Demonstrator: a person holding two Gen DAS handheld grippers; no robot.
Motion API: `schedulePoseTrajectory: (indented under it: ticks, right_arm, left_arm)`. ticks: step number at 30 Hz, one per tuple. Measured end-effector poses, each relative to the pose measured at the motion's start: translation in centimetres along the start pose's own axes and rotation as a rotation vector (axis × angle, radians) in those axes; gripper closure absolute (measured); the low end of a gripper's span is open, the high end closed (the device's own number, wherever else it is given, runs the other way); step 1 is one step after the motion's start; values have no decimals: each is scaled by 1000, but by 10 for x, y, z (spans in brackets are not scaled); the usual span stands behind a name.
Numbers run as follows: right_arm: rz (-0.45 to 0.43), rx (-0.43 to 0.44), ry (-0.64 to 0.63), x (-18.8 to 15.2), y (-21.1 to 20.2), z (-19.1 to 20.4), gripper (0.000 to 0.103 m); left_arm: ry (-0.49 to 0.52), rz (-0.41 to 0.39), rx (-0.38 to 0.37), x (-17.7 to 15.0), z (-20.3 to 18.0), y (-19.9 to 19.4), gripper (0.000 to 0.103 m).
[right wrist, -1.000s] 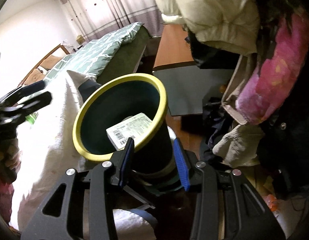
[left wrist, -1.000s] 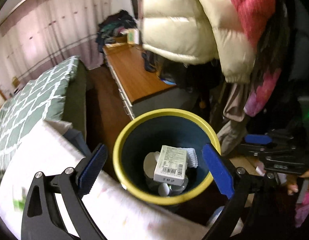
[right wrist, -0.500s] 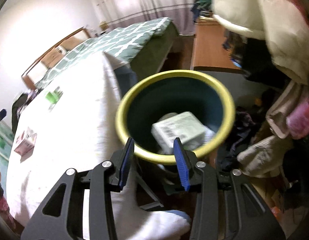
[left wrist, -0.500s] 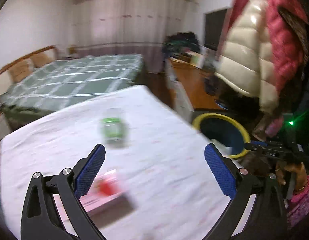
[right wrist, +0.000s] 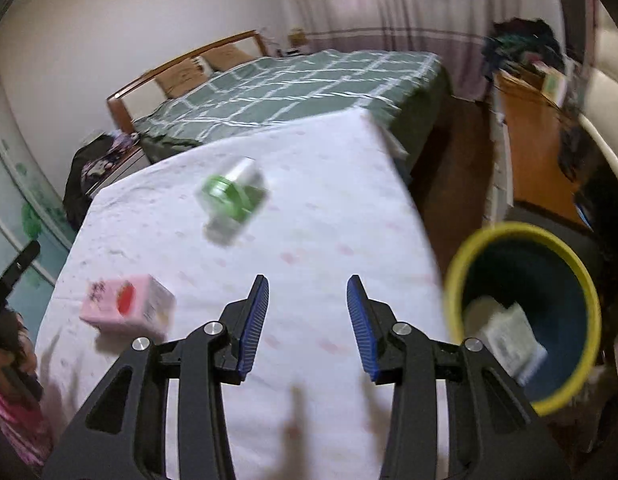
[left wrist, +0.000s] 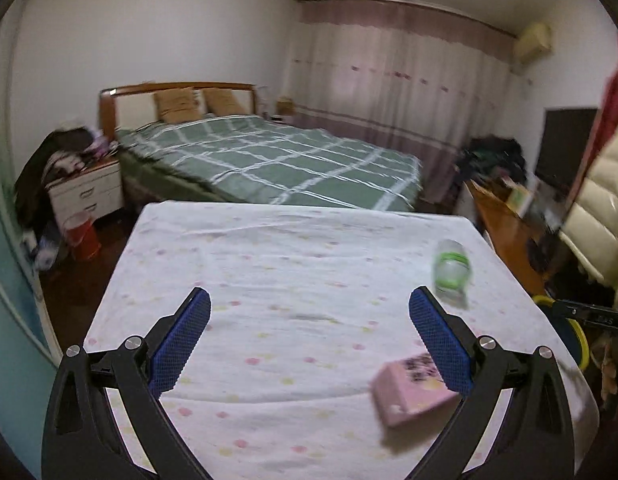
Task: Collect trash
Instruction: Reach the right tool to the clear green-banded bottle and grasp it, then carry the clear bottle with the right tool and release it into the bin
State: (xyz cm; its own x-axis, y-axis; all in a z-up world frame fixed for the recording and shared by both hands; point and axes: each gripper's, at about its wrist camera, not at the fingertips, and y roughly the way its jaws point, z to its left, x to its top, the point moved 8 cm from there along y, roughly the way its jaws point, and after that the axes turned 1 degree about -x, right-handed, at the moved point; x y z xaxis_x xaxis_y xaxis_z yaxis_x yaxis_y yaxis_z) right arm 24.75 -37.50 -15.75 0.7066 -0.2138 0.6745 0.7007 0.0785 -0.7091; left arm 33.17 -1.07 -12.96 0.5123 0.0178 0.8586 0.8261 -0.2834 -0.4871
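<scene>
Pink carton (left wrist: 415, 390) lies beside the spread, empty left hand-held gripper's (left wrist: 309, 340) right finger, nearer it than the bottle (left wrist: 451, 270).

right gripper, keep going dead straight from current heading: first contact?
Probably the white tablecloth. The right gripper is open and empty, angled down over bare cloth. The green-labelled bottle lies left of that line, the yellow-rimmed bin to the right. Depth is unclear through the fisheye and blur.
</scene>
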Motion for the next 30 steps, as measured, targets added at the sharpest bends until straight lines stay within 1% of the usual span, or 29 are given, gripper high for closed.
schedulePoseTrajectory:
  ticks: [2, 3, 4, 6, 10, 11, 13, 15, 17, 21, 28, 30]
  right_arm:
    - [0, 14, -11, 11, 12, 18, 64]
    - [1, 20, -16, 17, 20, 30, 61]
    - [0, 29, -18, 22, 27, 38, 55]
    - [-5, 33, -22, 33, 40, 54, 51]
    - [10, 35, -31, 46, 66, 78, 51]
    - [12, 18, -40, 50, 74, 84, 50]
    - [17, -7, -43, 55, 88, 92, 45]
    - [22, -27, -39, 58, 100, 95, 44]
    - [28, -66, -37, 60, 113, 96, 43]
    - [59, -105, -17, 60, 135, 91, 43]
    - [75, -148, -15, 62, 155, 89, 42]
    - [92, -159, -8, 61, 162, 89, 42]
  left_arm:
    - [-28, 1, -4, -5, 9, 3, 5]
    - [-38, -1, -5, -5, 15, 4, 5]
    - [-41, -2, -2, -7, 15, 6, 5]
    - [-55, 6, -7, -10, 22, 9, 5]
    - [-70, 5, -28, -12, 15, 12, 5]
    - [-61, 1, -25, -12, 11, 11, 5]
    - [-43, -8, -20, -11, 2, 8, 5]
    - [-38, -12, -26, -12, -2, 5, 5]
    - [-39, -7, -33, -12, -4, 4, 5]
    - [-42, -2, -44, -13, -7, 5, 5]
    - [-24, -1, -41, -14, -11, 5, 5]
    - [-24, 3, -42, -15, -11, 6, 5]
